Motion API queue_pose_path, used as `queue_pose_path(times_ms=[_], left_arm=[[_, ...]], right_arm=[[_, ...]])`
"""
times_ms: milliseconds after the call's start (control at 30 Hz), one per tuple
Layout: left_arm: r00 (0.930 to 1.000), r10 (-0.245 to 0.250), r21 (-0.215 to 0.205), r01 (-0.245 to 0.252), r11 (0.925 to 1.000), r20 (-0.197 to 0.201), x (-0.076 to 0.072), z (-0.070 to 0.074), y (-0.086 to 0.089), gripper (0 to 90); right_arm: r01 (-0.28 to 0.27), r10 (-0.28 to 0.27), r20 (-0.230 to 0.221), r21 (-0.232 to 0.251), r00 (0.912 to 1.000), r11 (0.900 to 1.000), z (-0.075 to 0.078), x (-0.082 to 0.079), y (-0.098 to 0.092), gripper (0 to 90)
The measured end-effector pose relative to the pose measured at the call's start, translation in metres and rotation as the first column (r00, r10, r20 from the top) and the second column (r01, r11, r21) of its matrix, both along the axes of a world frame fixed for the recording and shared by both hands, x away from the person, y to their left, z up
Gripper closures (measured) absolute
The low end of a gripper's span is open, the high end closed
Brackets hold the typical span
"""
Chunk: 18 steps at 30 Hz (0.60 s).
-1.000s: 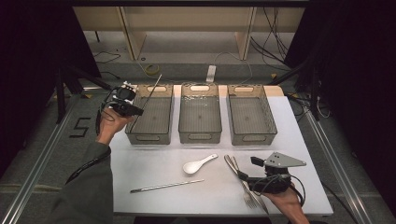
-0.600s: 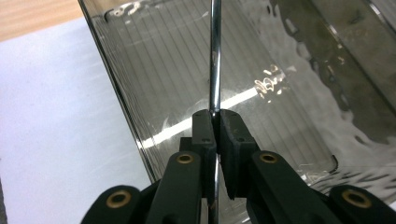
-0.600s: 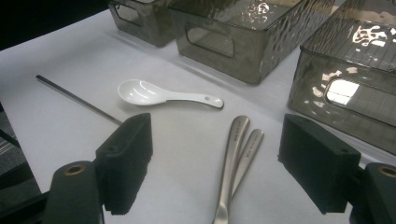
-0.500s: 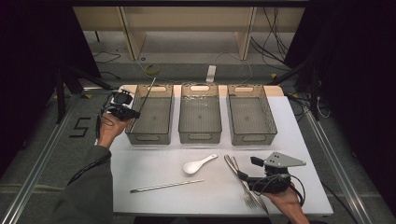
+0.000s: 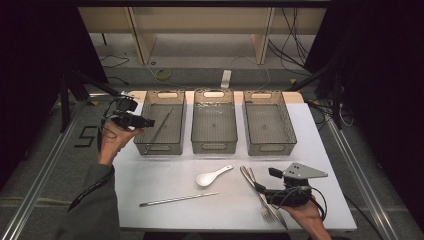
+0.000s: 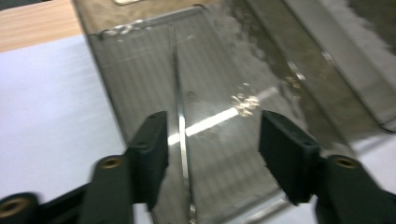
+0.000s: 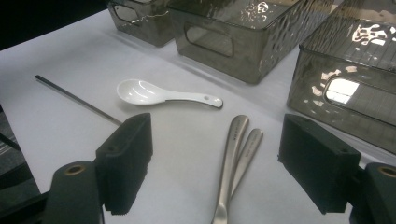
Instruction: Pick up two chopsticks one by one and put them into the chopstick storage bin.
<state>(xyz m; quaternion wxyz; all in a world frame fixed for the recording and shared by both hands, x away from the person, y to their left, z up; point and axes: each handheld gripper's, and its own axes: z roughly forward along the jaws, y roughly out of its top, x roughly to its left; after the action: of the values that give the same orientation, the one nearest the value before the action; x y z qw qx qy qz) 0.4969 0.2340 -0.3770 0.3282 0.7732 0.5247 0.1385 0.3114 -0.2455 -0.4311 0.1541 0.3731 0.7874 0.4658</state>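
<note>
A person at a white desk (image 5: 150, 175) holds a hand-held gripper in each hand. The left hand-held gripper (image 5: 142, 121) hangs at the near left edge of the left bin (image 5: 150, 148), one of three smoky plastic bins in a row at the far side. Its jaws have just been opening and now stand apart, with a thin metal chopstick (image 6: 180, 112) between them, touching neither pad. The chopstick (image 5: 161, 125) leans inside the left bin, its long axis running away from the gripper toward the bin's far wall.

The right hand-held gripper (image 5: 264, 189) rests low at the near right of the desk, jaws wide and empty. Two metal forks (image 7: 236, 154) lie just ahead of it, handles pointing away, so the right hand is nearer to them. A white spoon (image 5: 213, 176) and a second chopstick (image 5: 178, 199) lie at mid-desk between the two hands.
</note>
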Motion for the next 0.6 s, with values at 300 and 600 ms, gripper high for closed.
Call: queue_pose_path(times_ms=[300,600], left_arm=[[0.9803,-0.196,-0.076,0.193,0.9782,-0.025,-0.034,0.002,-0.013,24.1],[0.9403,-0.337,-0.020,0.336,0.9416,-0.049,-0.066,0.005,-0.043,20.1]], right_arm=[[-0.009,0.009,0.009,-0.003,0.9999,1.000,0.001,-0.002,0.002,26.6],[-0.007,0.007,0.008,0.000,0.9999,1.000,0.002,-0.003,0.001,26.6]])
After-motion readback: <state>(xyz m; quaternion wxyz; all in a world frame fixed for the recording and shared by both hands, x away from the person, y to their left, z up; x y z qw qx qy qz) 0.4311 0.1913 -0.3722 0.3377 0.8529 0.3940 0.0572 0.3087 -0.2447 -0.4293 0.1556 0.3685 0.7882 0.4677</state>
